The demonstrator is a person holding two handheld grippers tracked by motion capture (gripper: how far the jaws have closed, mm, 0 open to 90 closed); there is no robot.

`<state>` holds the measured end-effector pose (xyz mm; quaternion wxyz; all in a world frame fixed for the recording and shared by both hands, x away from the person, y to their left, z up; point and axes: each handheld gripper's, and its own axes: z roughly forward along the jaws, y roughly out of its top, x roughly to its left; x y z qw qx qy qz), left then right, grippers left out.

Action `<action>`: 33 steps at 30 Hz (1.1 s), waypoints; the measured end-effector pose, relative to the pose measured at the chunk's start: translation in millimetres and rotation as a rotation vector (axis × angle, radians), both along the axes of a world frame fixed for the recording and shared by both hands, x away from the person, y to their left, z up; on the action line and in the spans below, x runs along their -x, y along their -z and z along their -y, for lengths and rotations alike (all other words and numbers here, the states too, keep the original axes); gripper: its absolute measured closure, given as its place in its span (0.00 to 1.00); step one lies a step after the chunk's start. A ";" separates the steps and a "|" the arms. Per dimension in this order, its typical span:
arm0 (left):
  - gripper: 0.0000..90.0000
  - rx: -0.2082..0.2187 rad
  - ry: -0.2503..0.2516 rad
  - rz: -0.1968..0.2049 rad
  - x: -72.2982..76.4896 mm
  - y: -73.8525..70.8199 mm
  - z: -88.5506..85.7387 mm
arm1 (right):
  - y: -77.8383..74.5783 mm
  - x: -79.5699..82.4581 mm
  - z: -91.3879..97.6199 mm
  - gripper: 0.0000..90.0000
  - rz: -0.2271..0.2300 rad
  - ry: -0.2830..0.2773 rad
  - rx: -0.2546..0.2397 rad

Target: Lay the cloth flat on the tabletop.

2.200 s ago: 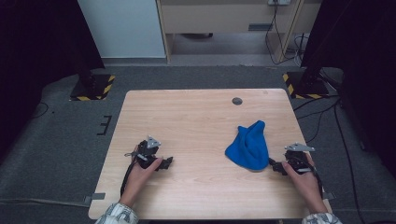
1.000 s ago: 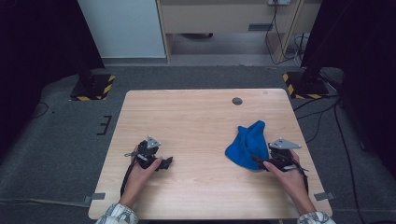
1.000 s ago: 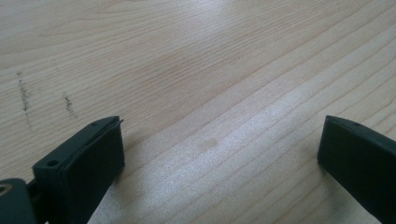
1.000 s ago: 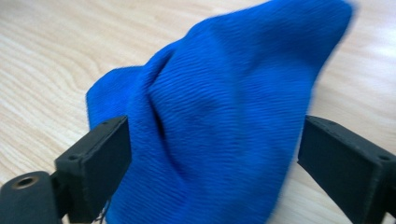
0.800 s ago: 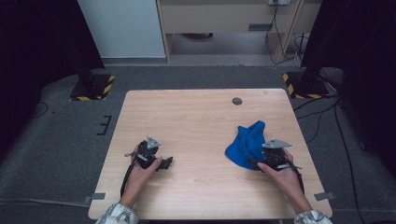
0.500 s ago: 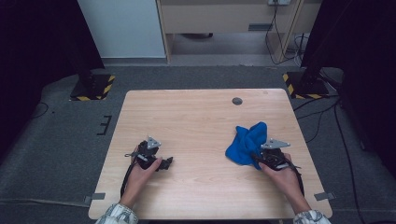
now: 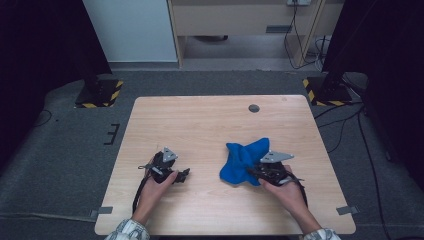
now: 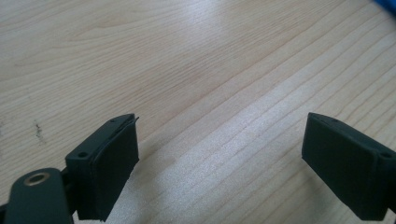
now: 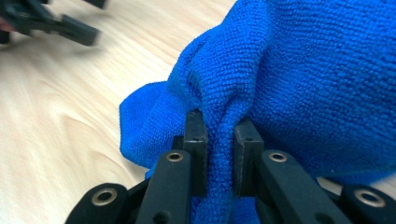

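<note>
The right gripper has just been closing and is now clamped on a fold of the blue cloth. At the lower left of the high view, the left gripper has its jaws wide apart over the bare table.

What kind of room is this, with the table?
Probably a lab or test workshop: a plain light wooden table stands on grey carpet, yellow-and-black striped stand bases sit at its far corners, and loose black cables trail over the floor.

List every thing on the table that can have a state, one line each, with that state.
Blue cloth: bunched in a heap, one fold pinched by the right claw.
Right claw: just closed, shut on the cloth fold.
Left claw: open, nothing between its pads, resting low over bare table.
</note>
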<state>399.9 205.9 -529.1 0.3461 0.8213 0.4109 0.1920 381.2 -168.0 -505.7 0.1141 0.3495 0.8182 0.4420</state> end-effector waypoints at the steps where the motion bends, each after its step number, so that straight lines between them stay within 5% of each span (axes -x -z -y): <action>1: 0.12 0.005 0.002 0.011 1.0 -1.7 -0.4 | 0.3 0.3 -9.3 0.88 -0.003 -0.014 0.000; 4: 0.15 0.027 0.010 0.049 4.3 -8.8 0.5 | 4.3 -3.8 -49.1 0.87 -0.037 -0.066 0.004; 7: 0.15 0.033 0.011 0.049 5.9 -10.1 1.0 | 8.0 -8.8 -67.9 0.84 -0.063 -0.071 0.013; 9: 0.16 0.036 0.018 0.043 7.4 -10.1 1.5 | 12.4 -15.0 -84.3 0.78 -0.080 -0.050 0.040; 10: 0.16 0.032 0.027 0.041 8.0 -9.9 1.9 | 17.2 -21.2 -95.4 0.66 -0.080 -0.027 0.073; 11: 0.16 0.032 0.027 0.041 8.0 -9.9 1.9 | 17.2 -21.2 -95.4 0.66 -0.080 -0.027 0.073; 12: 0.16 0.030 0.031 0.046 8.0 -9.9 2.9 | 21.0 -25.3 -101.5 0.53 -0.072 -0.003 0.111; 13: 0.16 0.030 0.031 0.046 8.0 -9.9 2.9 | 21.0 -25.3 -101.5 0.53 -0.072 -0.003 0.111; 17: 0.15 0.038 0.049 0.064 8.8 -12.4 5.1 | 11.9 -19.7 -98.2 0.24 -0.019 -0.003 0.117; 22: 0.15 0.052 0.054 0.068 14.0 -14.2 5.0 | -7.2 -6.1 -76.2 0.16 0.042 -0.004 0.076; 27: 0.15 0.068 0.028 0.065 26.0 -13.5 -3.2 | -11.2 3.1 -42.0 0.24 0.063 0.022 0.104; 28: 0.16 0.065 0.030 0.063 28.3 -13.4 -4.8 | -6.3 3.8 -24.1 0.37 0.065 0.042 0.109; 29: 0.16 0.065 0.030 0.063 28.3 -13.4 -4.8 | -6.3 3.8 -24.1 0.37 0.065 0.042 0.109; 30: 0.17 0.066 0.030 0.064 28.3 -14.2 -5.3 | 1.1 0.2 -10.1 0.51 0.058 0.063 0.114; 33: 0.20 0.063 0.027 0.059 27.2 -13.6 -5.2 | 7.8 -8.9 -0.8 0.60 0.049 0.082 0.125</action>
